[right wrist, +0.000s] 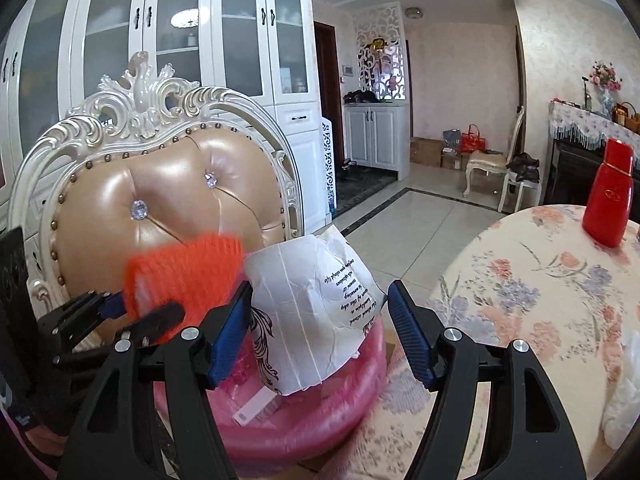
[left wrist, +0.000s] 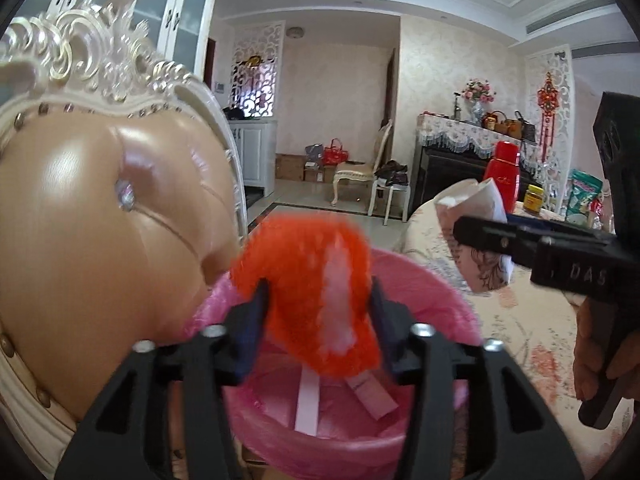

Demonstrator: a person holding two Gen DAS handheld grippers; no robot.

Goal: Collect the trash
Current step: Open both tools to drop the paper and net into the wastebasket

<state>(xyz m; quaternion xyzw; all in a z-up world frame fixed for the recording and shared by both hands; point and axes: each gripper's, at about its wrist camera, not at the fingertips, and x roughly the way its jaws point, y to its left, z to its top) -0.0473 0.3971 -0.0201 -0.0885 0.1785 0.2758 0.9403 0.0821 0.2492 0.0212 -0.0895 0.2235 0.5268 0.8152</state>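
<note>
My left gripper [left wrist: 318, 300] is shut on an orange fluffy cloth [left wrist: 304, 288] and holds it over the pink-lined trash bin [left wrist: 436, 280]; it shows blurred in the right wrist view [right wrist: 188, 276]. My right gripper [right wrist: 320, 312] has its jaws spread wide around a crumpled white paper cup [right wrist: 312, 312] with black print, which hangs over the bin [right wrist: 340, 392]. Whether the pads still touch the cup I cannot tell. The cup [left wrist: 472, 236] and the right gripper [left wrist: 520, 240] show at the right of the left wrist view. Paper strips [left wrist: 308, 404] lie inside the bin.
A tan leather chair with an ornate cream frame [right wrist: 168, 184] stands close behind the bin on the left. A round table with a floral cloth [right wrist: 540, 304] is on the right, carrying a red bottle [right wrist: 610, 204] and a yellow jar [left wrist: 534, 200]. White plastic [right wrist: 624, 396] lies at the table's right edge.
</note>
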